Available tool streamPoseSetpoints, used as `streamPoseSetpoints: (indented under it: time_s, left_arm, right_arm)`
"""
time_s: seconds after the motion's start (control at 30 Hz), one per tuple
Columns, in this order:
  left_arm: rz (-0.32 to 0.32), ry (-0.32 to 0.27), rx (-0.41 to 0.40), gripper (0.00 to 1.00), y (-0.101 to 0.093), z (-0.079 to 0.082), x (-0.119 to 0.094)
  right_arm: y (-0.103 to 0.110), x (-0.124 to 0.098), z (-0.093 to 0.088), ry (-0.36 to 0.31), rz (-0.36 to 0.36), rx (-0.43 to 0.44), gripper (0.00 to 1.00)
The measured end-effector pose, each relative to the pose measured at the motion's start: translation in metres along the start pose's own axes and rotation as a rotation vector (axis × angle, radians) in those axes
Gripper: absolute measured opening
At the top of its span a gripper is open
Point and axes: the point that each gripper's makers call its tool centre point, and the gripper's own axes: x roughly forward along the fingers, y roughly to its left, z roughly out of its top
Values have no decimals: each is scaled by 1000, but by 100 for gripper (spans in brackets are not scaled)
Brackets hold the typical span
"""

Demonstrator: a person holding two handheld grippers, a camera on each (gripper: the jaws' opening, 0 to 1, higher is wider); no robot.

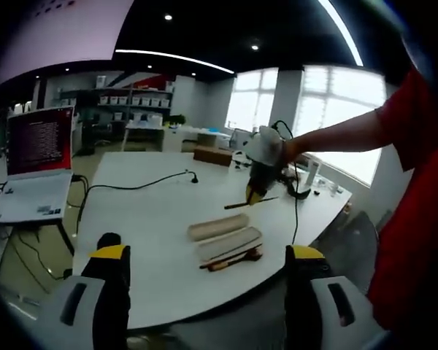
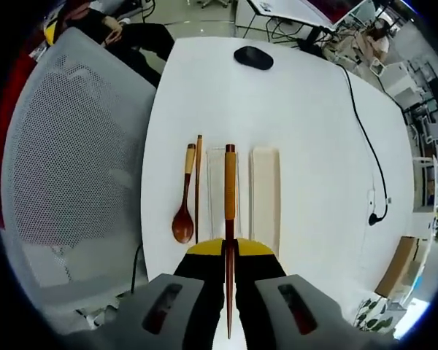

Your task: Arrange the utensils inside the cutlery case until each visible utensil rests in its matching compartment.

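Right tool: the right tool (image 2: 229, 251) is closed on a chopstick (image 2: 230, 200). Its two yellow-tipped jaws press the stick from both sides.
Held chopstick: it is brown with a light orange part near the top. It hangs in the air above the bench (image 2: 306, 131), over the open case (image 2: 226, 197). In the left gripper view the right tool (image 1: 257, 191) is up high over the bench, with the stick (image 1: 250, 203) poking out sideways.
Case: the clear tray lies flat near the bench edge. Its pale lid (image 2: 265, 197) lies just beside it. In the left gripper view the tray (image 1: 228, 243) and the lid (image 1: 217, 226) sit side by side too.
Spoon: a wooden spoon (image 2: 184, 211) lies on the bench beside the case, on the side near the chair (image 2: 73, 146). It is not in the case.
Other chopstick: a second chopstick (image 2: 198, 186) lies between the spoon and the case, on the bench.
Left tool: the left tool (image 1: 208, 251) is open and holds nothing. It is low, near the bench edge, well apart from the case.
Person: a hand (image 1: 290, 149) holds the right tool, with a red sleeve (image 1: 409, 117) behind it.
Other things: a black mouse (image 2: 253, 57) sits far up the bench. A black cable (image 2: 365, 131) runs along it. A laptop (image 1: 36, 164) with a red screen stands on a side stand.
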Motion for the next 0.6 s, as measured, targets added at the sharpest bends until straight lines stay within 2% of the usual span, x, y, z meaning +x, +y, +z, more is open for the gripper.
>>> streamPoseSetpoints:
  time_s: [0.1,0.17,0.23,0.43,0.5,0.6]
  left_arm:
    - [-68,-88,-42,98,-14,16,-2]
    - [-52,-84,-36,99,-15,17,-5]
    - [-38,-104,-27,100,-17,21,-4]
    - [-30,-142,-27,100,-20,25,-10]
    - [-29,-143,-40,100,-20,25,-12]
    - [-10,-113,-45,100,-16,18,-12]
  right_arm:
    - [-9,-2,5,-15,5,1,1]
    - [-16,-5,11,-41,1,-23,1]
    - [-21,-8,15,-55,5,-47,0]
    - [-36,-7,25,-88,16,-15,1]
    - [-39,-7,27,-89,8,-21,1]
    - [-43,-9,28,-92,8,-18,1]
